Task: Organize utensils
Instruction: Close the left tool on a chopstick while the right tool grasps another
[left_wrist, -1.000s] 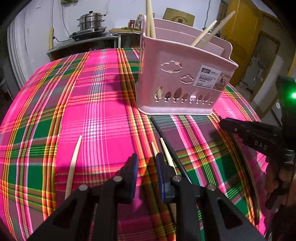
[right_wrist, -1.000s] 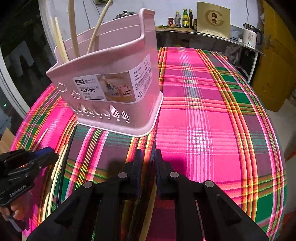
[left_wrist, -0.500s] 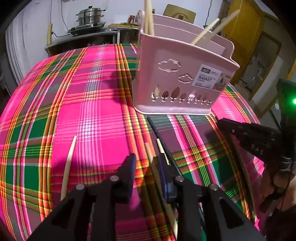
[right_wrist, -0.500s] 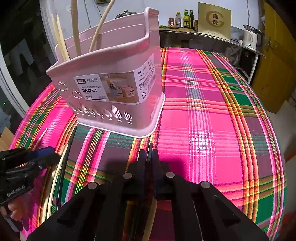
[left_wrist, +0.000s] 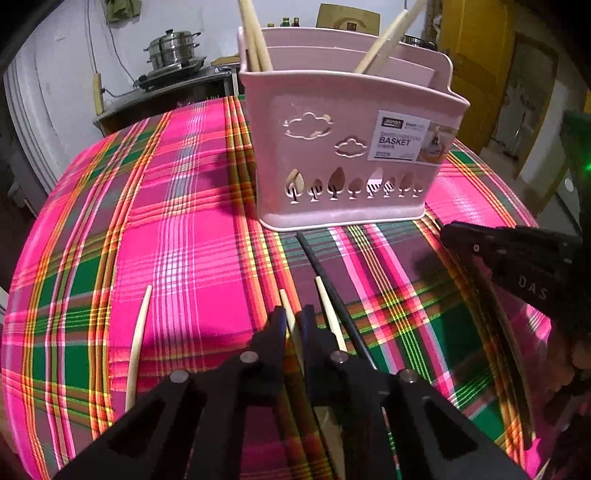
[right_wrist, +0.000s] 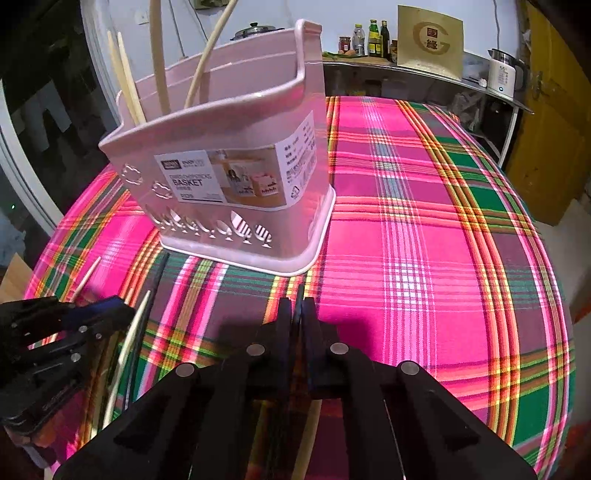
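A pink chopstick basket stands on the plaid tablecloth and holds several cream chopsticks. My left gripper is shut on a cream chopstick low over the cloth. Beside it lie another cream chopstick, a black chopstick and, to the left, a lone cream chopstick. My right gripper is shut on a black chopstick in front of the basket. The right gripper also shows in the left wrist view.
The plaid cloth covers a round table that drops away on all sides. A counter with a steel pot stands behind it, and a shelf with bottles and a kettle. A yellow door is at the right.
My left gripper's jaws have closed from open onto the cream chopstick. My right gripper's jaws have closed tighter on the black chopstick. Both have shifted slightly toward the basket.
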